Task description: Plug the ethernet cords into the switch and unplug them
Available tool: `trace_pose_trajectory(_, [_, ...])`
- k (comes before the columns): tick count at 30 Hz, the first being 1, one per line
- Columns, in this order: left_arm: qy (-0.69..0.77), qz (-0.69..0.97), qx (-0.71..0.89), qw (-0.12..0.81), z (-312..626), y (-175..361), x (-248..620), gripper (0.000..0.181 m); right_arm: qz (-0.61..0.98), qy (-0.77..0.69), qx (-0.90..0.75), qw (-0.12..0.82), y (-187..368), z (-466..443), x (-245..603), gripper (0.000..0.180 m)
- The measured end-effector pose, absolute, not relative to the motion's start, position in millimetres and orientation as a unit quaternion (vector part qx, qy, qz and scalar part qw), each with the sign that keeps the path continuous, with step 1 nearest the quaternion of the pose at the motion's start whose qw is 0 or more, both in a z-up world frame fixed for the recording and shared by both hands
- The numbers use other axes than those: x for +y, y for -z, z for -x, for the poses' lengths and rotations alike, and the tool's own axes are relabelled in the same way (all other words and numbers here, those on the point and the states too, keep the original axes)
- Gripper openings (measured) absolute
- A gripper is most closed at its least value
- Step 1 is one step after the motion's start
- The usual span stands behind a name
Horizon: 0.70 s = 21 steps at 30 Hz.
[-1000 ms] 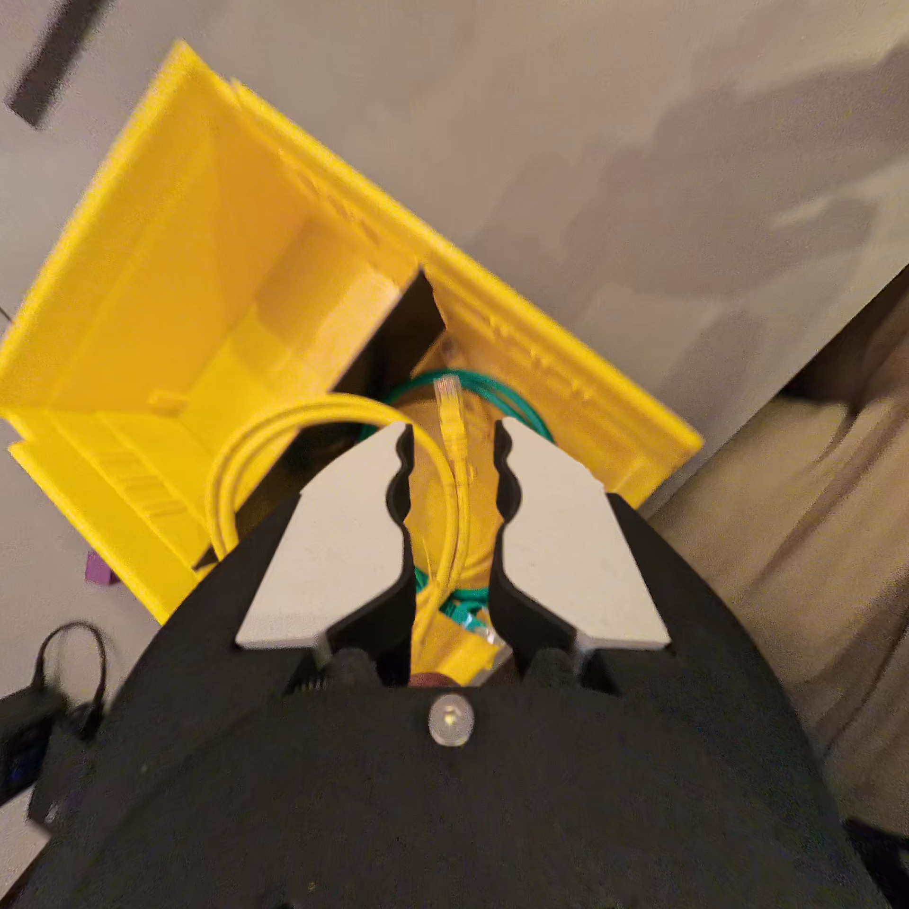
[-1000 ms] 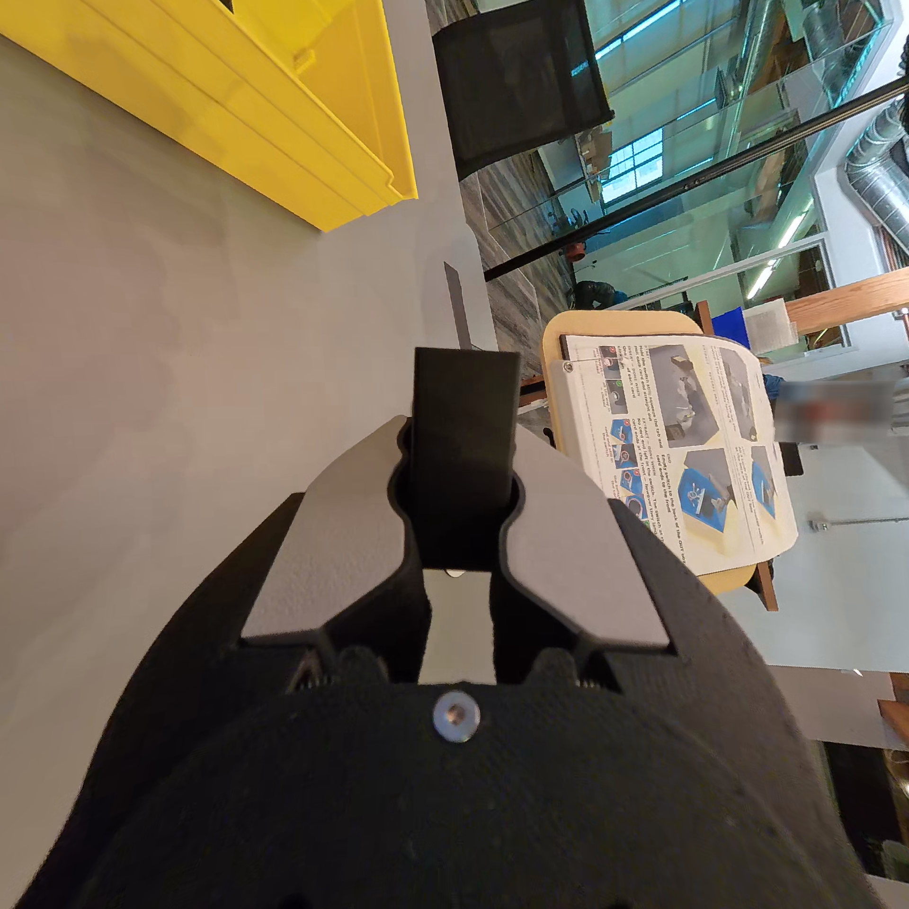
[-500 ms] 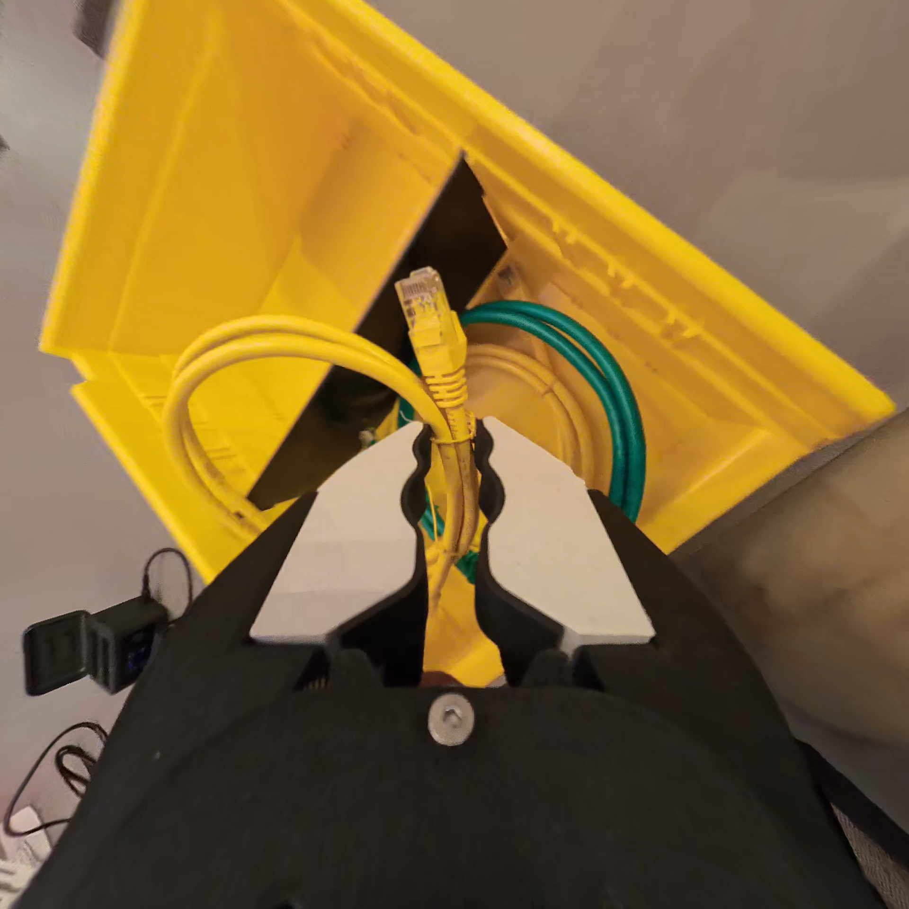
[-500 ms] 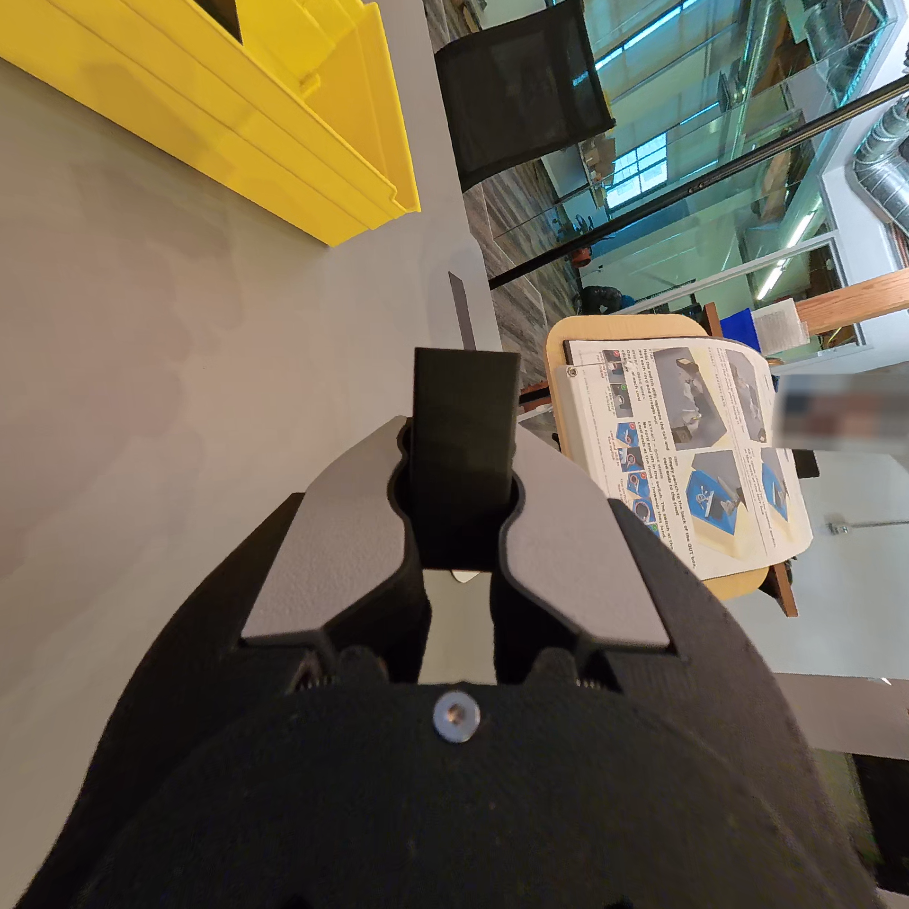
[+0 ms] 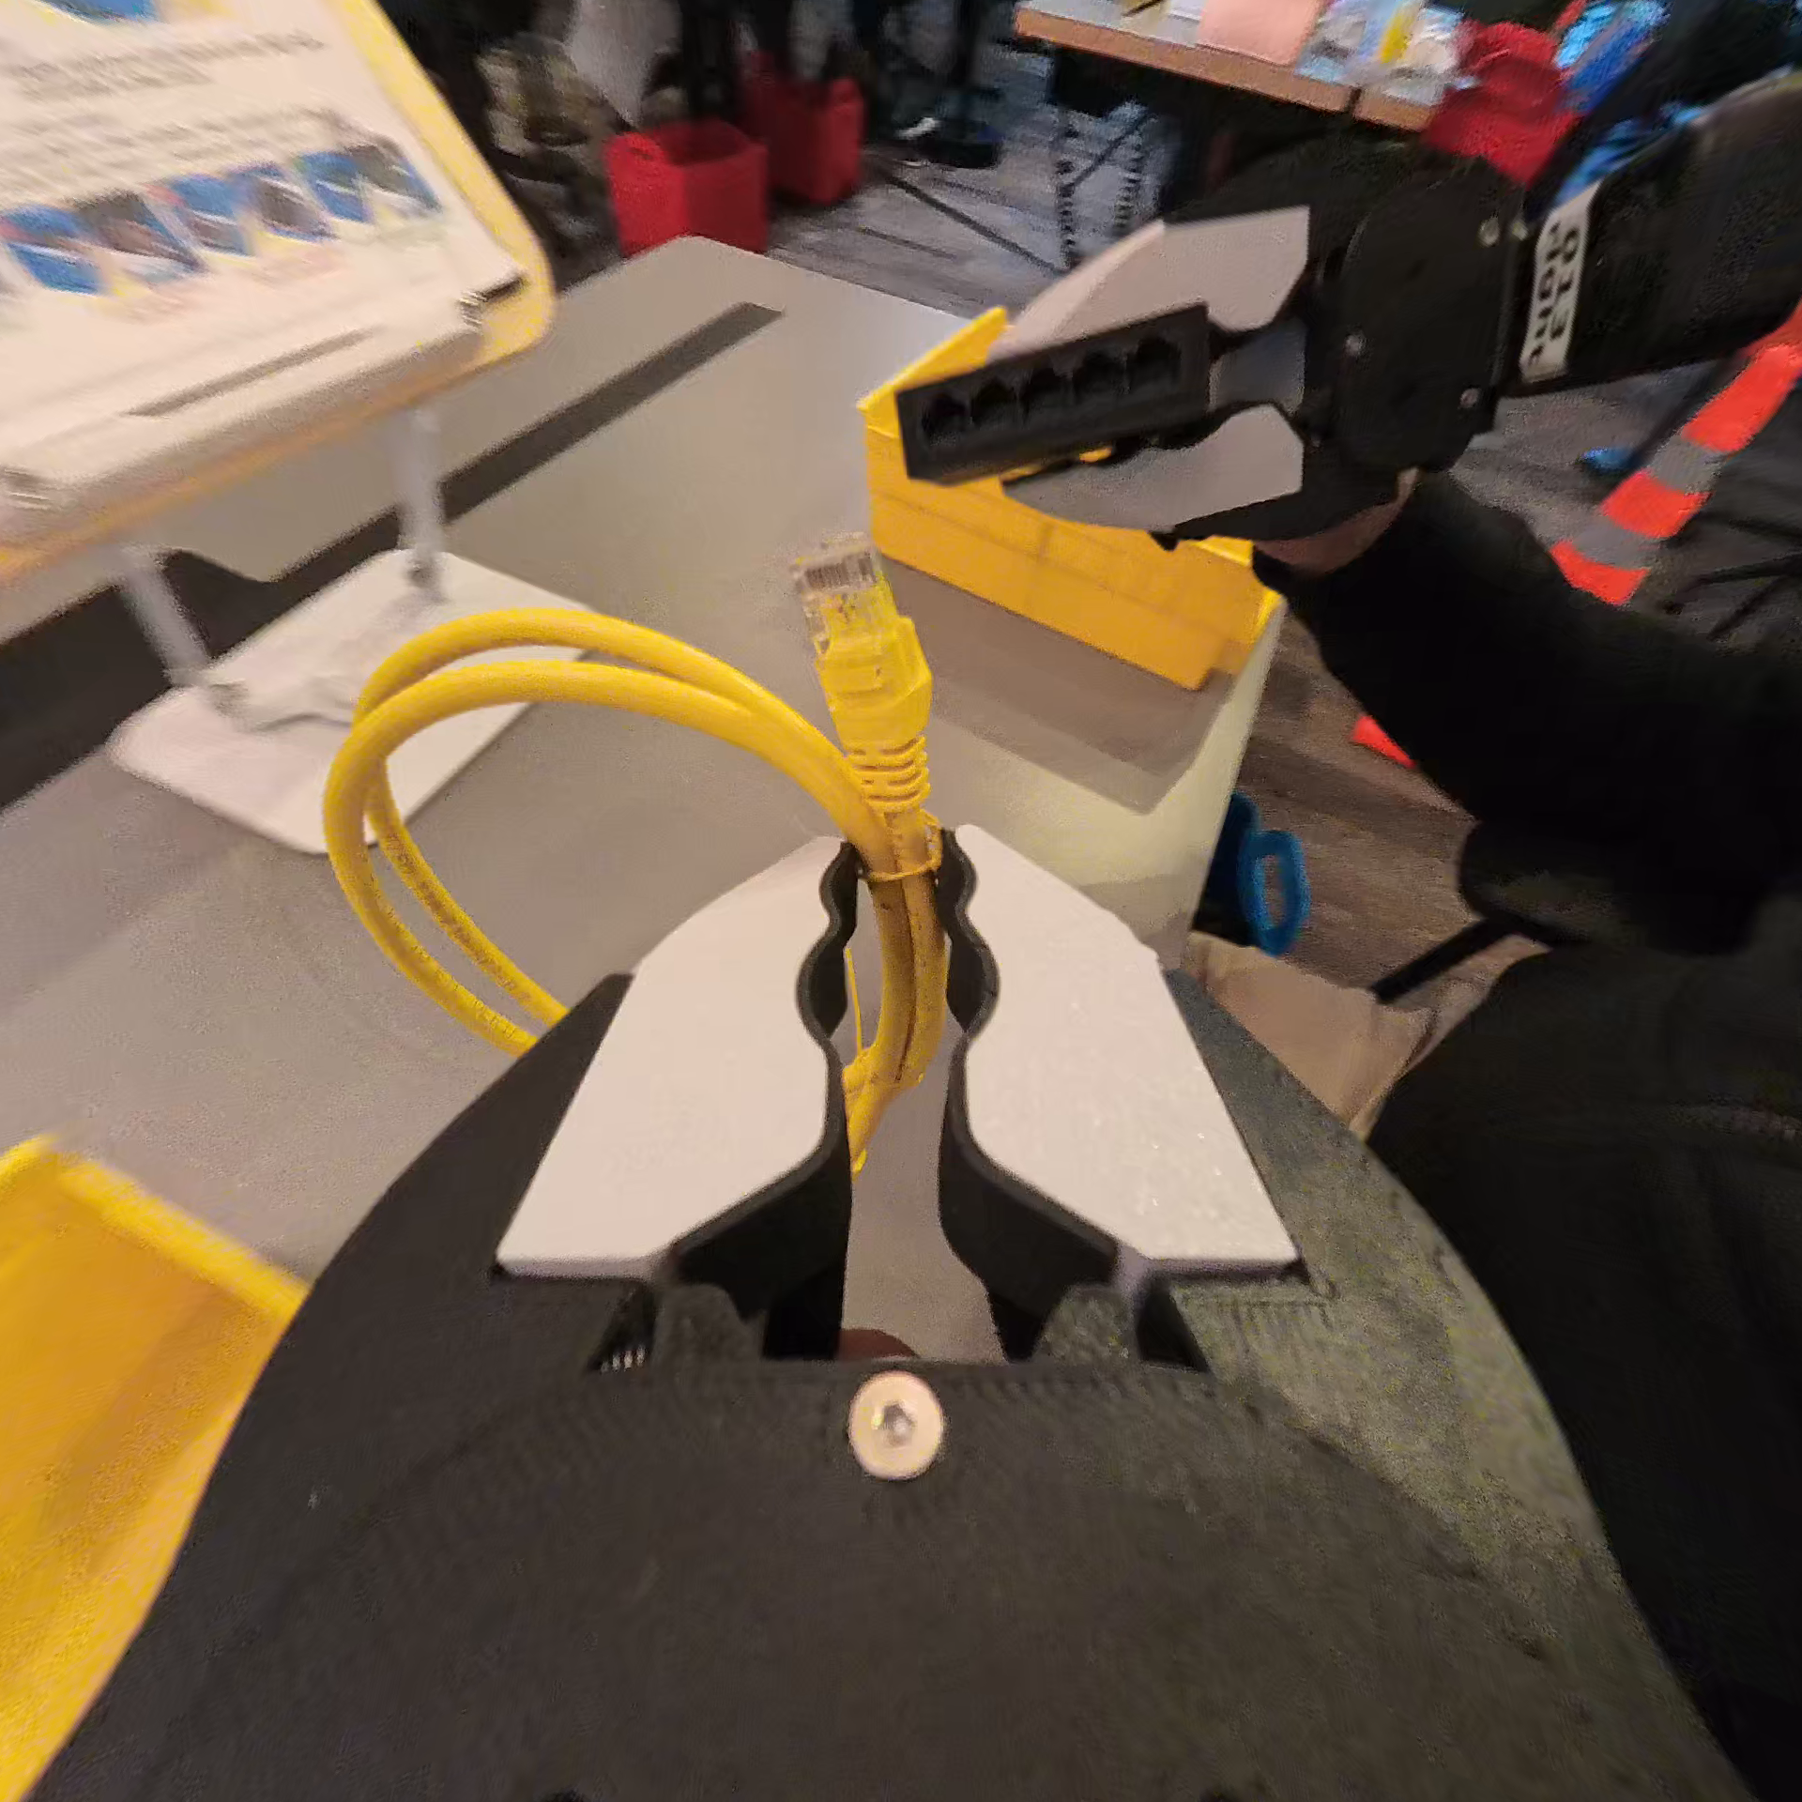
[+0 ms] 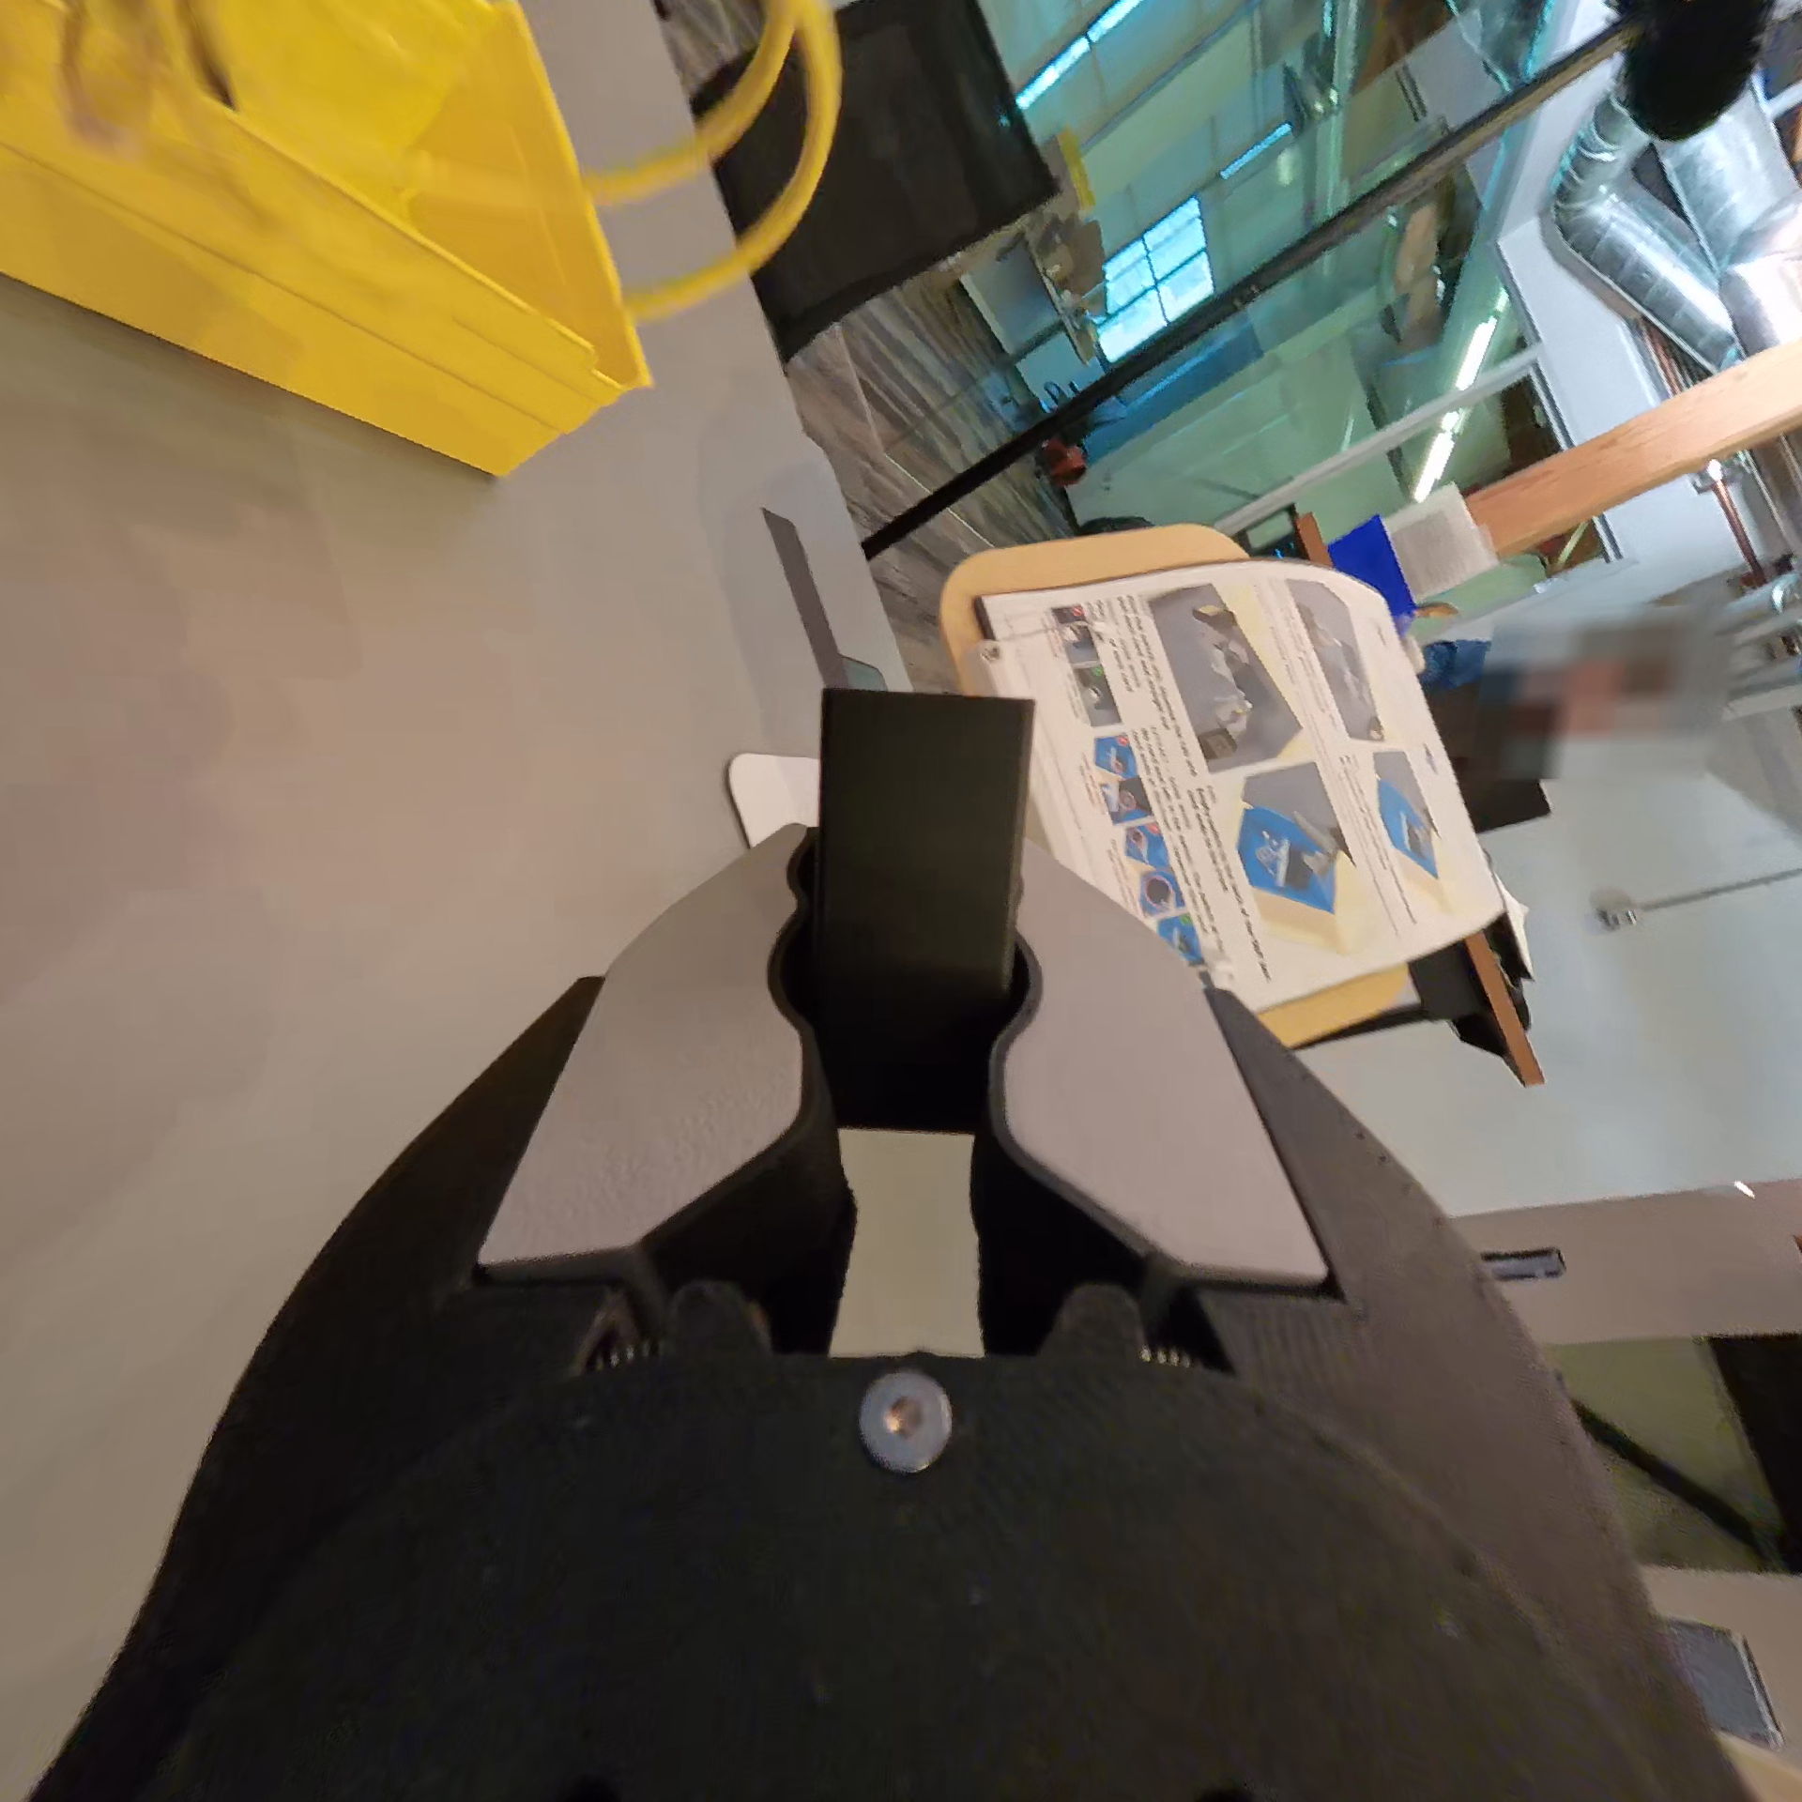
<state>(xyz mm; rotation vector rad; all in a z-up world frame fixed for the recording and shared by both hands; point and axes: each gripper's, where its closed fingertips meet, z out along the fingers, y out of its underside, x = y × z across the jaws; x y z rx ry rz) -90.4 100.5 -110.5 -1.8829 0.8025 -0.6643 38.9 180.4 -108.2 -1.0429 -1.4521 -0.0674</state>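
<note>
My left gripper (image 5: 895,858) is shut on a coiled yellow ethernet cord (image 5: 605,673), gripped just behind its plug (image 5: 858,634), which points up and away. My right gripper (image 6: 912,868) is shut on a black network switch (image 6: 917,839). In the left wrist view the right gripper (image 5: 1185,390) holds the switch (image 5: 1053,395) in the air at the upper right, its row of empty ports facing left toward the plug. The plug is below and left of the ports, apart from them. The cord's loop (image 6: 741,166) shows blurred at the top of the right wrist view.
A yellow bin (image 5: 1053,575) stands on the grey table (image 5: 624,507) behind the switch; another yellow bin (image 5: 88,1365) is at the lower left. A printed instruction sheet on a white stand (image 5: 215,195) stands at the left. The table's edge runs at the right (image 5: 1238,741). About 15 centimeters separates my left fingertips from my right.
My left gripper closed on the yellow cord in the bin, lifted it out and swung round to face the switch. My right gripper stayed shut on the switch and shifted slightly.
</note>
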Motion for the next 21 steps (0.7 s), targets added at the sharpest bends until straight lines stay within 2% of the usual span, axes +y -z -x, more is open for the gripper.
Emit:
trace_pose_trajectory(4, [0.424,0.727,0.31,0.442,23.1,117.3,114.6,0.015,0.484,0.04,-0.6,0.636,91.2,-71.8,192.4,0.03])
trace_pose_trajectory(11, [0.581,0.702,0.212,0.354,-33.8,181.3,139.3,0.015,0.507,0.035,-0.575,0.641,85.8,-98.2,199.0,0.03])
trace_pose_trajectory(17, [0.551,0.746,0.153,0.342,-0.1,223.1,155.4,0.016,0.509,0.028,-0.578,0.637,91.0,-96.8,198.4,0.03])
trace_pose_trajectory(21, [0.465,0.797,0.113,0.37,38.5,236.0,174.5,0.02,0.511,0.023,-0.58,0.634,94.0,-92.3,199.0,0.03])
